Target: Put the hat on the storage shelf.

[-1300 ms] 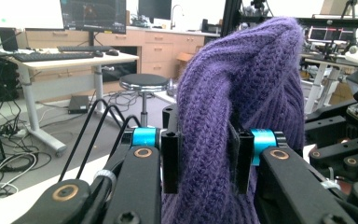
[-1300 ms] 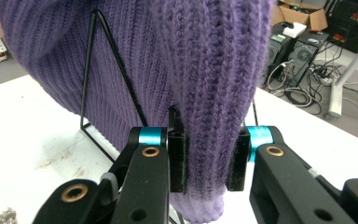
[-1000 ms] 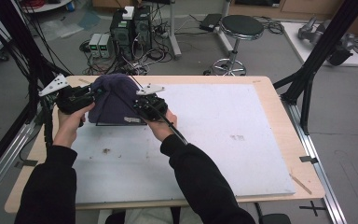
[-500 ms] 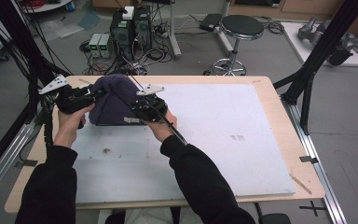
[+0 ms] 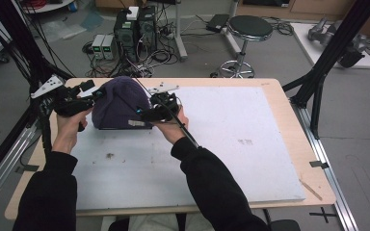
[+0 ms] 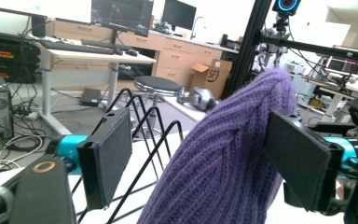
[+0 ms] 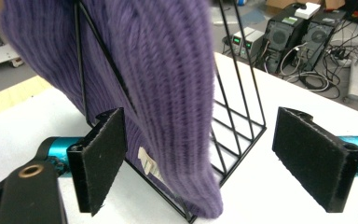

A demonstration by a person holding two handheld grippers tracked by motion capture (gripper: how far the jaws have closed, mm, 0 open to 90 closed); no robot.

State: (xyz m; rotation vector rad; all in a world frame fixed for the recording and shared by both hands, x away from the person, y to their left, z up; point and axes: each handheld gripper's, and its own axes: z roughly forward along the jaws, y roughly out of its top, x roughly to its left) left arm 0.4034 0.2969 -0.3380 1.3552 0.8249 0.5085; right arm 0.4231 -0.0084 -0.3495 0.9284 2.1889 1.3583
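Hat (image 5: 118,102): purple ribbed knit cloth, soft, matt, slightly fuzzy, w/ small pale tag near hem. Rack (image 7: 242,126) under it: thin black wire, metal, smooth, slight sheen. Left claw (image 6: 205,163) & right claw (image 7: 214,163): matt black plastic, pads w/ rough felt-like face; teal glossy metal-looking parts behind. Surface (image 5: 250,159): matt white sheet, lightly scuffed, over pale wood w/ smooth edge. Sleeves (image 5: 212,187): black matt cloth.
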